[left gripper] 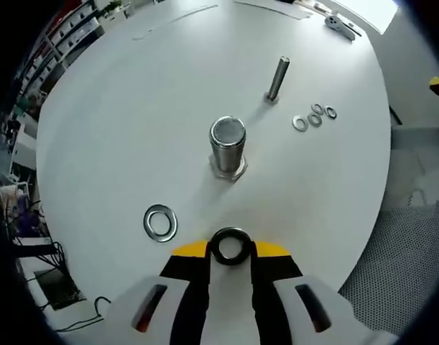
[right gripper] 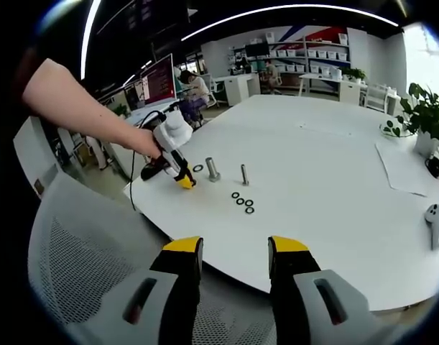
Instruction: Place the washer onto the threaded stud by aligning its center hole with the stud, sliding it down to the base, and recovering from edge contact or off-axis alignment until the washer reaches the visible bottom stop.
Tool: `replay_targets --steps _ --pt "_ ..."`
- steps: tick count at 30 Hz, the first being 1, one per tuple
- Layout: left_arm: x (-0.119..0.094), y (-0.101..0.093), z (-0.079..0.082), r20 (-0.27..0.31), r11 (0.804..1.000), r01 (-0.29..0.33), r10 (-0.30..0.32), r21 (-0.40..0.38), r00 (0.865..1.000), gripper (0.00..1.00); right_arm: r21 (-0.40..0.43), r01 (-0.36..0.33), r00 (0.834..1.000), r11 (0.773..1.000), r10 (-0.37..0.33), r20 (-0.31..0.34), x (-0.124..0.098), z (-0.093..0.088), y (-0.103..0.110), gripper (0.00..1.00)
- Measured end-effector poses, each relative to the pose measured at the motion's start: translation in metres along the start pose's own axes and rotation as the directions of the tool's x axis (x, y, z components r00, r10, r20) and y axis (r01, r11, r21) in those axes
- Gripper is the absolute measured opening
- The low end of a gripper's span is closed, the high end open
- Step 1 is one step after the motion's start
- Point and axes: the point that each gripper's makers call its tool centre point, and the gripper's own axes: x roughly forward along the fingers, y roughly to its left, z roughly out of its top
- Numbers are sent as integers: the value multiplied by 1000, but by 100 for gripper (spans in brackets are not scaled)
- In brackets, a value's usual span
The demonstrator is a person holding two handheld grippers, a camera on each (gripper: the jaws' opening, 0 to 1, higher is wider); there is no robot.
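A round white tabletop (left gripper: 133,108) stands in an open office with shelves. The left tool (left gripper: 231,253), held low near the edge, grips a washer (left gripper: 230,244) just before the thick stud (left gripper: 228,147). The right tool (right gripper: 233,251) hangs open over a mesh chair (right gripper: 75,251).

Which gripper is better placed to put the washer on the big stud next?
Left. The left gripper already holds a washer just short of the large stud; the right gripper hangs open off the table.
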Motion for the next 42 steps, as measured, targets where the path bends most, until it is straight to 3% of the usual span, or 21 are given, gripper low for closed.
replay_targets --steps 4,8,31,42 --pt "0 2 0 -2 1000 -1 1 15 1000 19 1 0 1000 1000 0 0 0 0 0 39" --pt "-8 -2 3 -9 996 -8 9 91 1000 19 2 -1 1000 1000 1 2 0 1 0 39" --pt "-70 -1 60 88 977 6 -25 212 996 19 1 -7 1000 1000 7 4 1 1 1 39" --pt "-73 -11 79 103 965 16 -45 263 994 19 2 -7 1000 1000 7 6 0 1 1 39"
